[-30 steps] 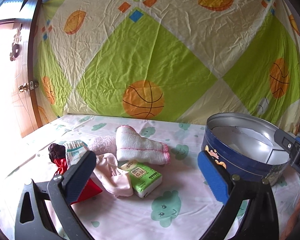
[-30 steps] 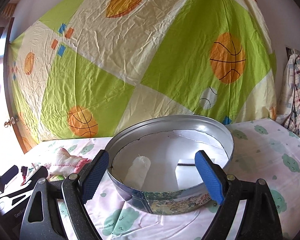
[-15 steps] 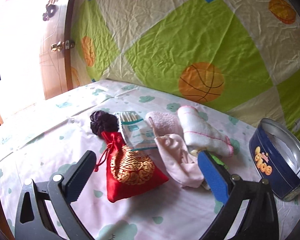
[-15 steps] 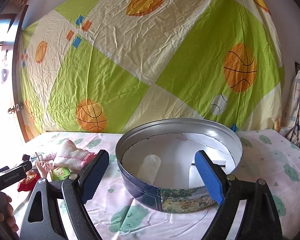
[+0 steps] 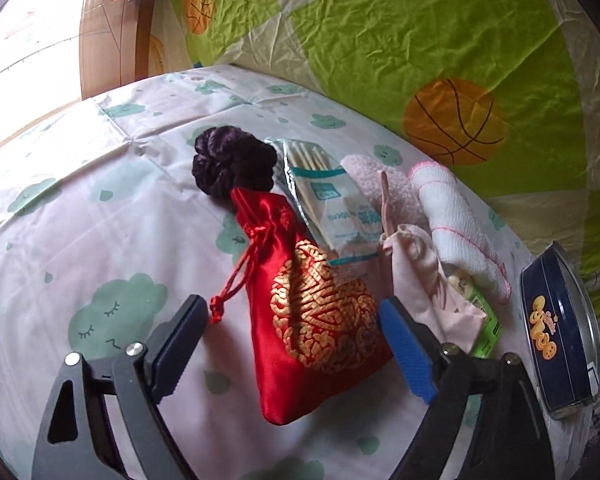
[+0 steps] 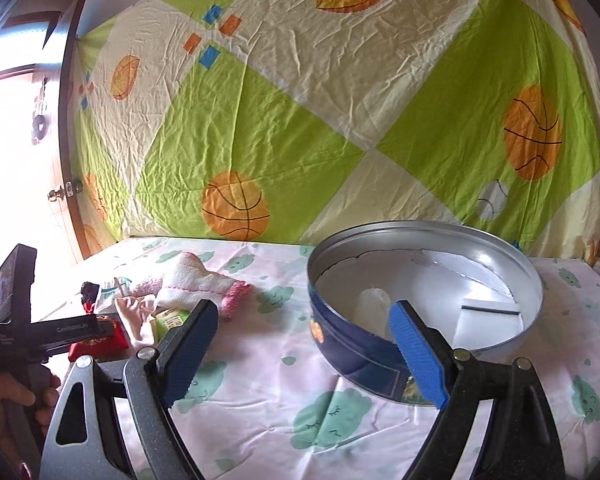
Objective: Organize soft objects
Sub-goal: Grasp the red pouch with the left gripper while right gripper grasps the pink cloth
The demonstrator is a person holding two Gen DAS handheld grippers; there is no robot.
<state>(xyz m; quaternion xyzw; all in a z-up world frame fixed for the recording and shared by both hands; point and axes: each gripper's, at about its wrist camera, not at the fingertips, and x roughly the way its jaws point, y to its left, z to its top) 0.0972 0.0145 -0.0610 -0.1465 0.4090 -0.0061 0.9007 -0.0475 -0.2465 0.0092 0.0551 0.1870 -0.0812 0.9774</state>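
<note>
Red pouch [image 5: 316, 312] lay between the left gripper [image 5: 290, 344]'s jaws, which had just been closing, pads not yet pressing. Squeezing its full belly, clear of the drawstring [image 5: 240, 276], seemed wisest. It sat mid-bed, away from the tin [image 6: 424, 300] before the wide-open, empty right gripper [image 6: 304, 356].

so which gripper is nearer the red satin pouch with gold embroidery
Left. The left gripper straddles the red satin pouch with gold embroidery, jaws just closing but not yet touching it. The right gripper faces the round blue tin, well away from it.
</note>
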